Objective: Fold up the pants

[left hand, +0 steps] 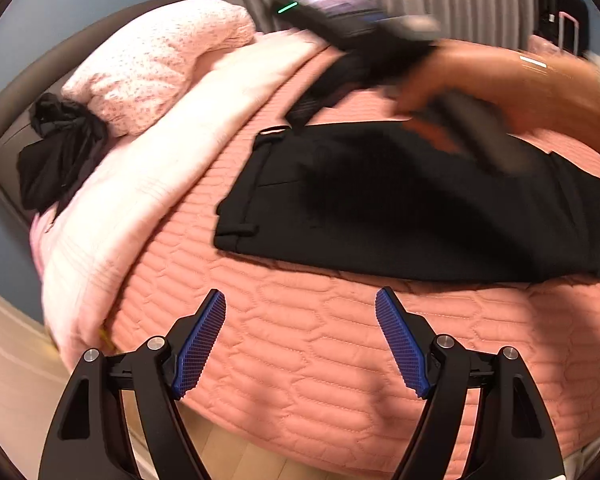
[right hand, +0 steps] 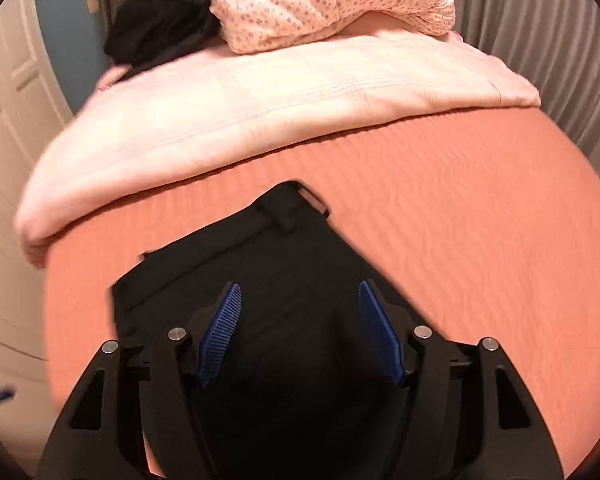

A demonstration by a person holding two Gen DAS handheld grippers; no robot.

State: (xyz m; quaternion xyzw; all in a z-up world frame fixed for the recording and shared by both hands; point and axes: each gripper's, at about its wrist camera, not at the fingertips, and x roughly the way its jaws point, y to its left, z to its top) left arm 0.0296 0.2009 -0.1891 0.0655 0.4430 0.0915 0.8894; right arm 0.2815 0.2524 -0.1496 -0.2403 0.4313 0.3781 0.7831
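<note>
- Only in left view: blurred right hand (left hand: 500, 92) above black pants (left hand: 400, 200).
- Left gripper (left hand: 300, 300) released wide over bed (left hand: 300, 360), touching nothing.
- Right gripper (right hand: 300, 292) spread, empty, above pants (right hand: 260, 260).

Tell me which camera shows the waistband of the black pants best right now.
The left wrist view: the waistband of the black pants lies fairly sharp on the salmon quilted bedspread, belt loops visible. The right wrist view shows the waistband too, but motion-blurred.
</note>
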